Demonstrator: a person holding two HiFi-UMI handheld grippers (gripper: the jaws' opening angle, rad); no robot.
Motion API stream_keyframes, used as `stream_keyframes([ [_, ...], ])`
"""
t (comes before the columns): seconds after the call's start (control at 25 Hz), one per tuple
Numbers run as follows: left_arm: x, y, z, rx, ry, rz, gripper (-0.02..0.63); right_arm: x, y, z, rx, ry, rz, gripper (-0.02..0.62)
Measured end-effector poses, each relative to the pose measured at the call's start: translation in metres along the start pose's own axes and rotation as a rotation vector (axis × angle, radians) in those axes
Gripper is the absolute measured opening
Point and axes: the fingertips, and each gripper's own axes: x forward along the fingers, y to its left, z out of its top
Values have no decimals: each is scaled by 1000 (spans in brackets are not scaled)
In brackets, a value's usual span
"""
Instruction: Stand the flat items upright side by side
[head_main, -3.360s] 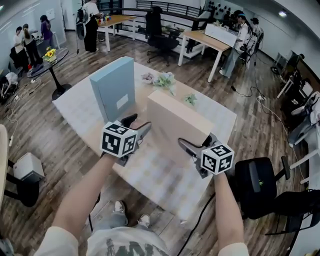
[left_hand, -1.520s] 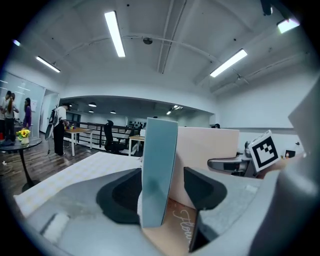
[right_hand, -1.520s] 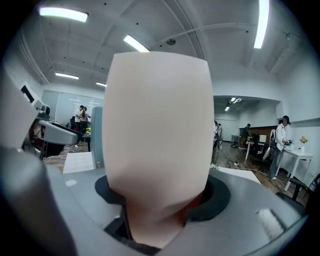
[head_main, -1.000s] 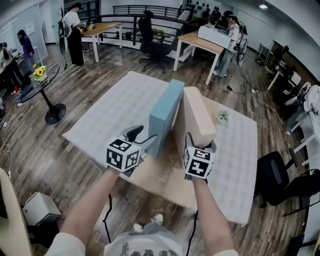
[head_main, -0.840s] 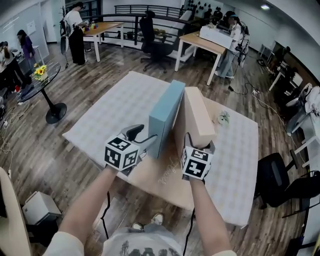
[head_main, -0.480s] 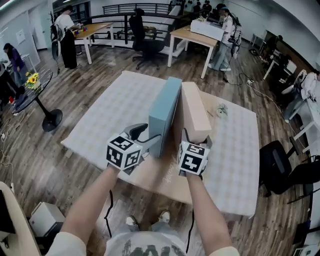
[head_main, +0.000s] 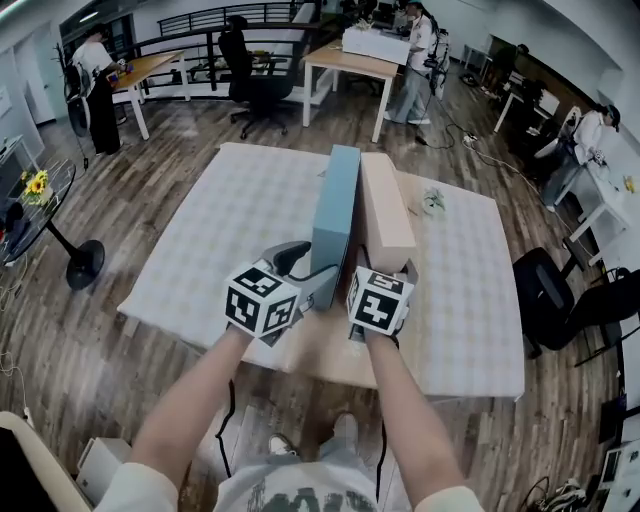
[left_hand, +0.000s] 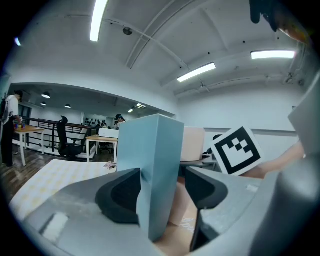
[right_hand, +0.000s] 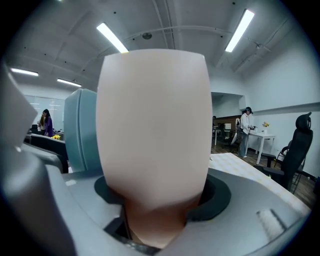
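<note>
The dark pads (left_hand: 119, 196) of the left gripper (left_hand: 161, 194) are clamped on the near end of the tall, flat pale-blue cardboard box (left_hand: 150, 160). The right gripper (right_hand: 160, 197) is clamped the same way on the flat beige cardboard box (right_hand: 152, 125), which stands on edge just right of the blue box, long face to long face (whether they touch all along I cannot tell). Beneath the blue box lies the table (head_main: 200, 240) with its pale checked cloth. The step in hand looks like squaring the pair. I would press the beige box gently against the blue box, level the near ends and check that both lower edges sit flat. Then open one gripper at a time and draw it straight back, since such narrow boxes would likely tip sideways at any drag.
</note>
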Motion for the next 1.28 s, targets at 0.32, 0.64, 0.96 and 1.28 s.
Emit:
stream_keyframes([
  [0.32, 0, -1, 0, 16, 0, -67, 278, -3, 16, 1, 60, -30, -45, 324],
  [0.64, -6, 1, -3, 22, -2, -75, 278, -8, 25, 1, 44, -71, 15, 330],
  [0.96, -4, 1, 2, 22, -6, -61, 278, -35, 32, 10, -47, -125, 179, 333],
  [1.28, -4, 1, 4, 36, 9, -44, 278, -63, 21, 8, -116, -121, 417, 334],
])
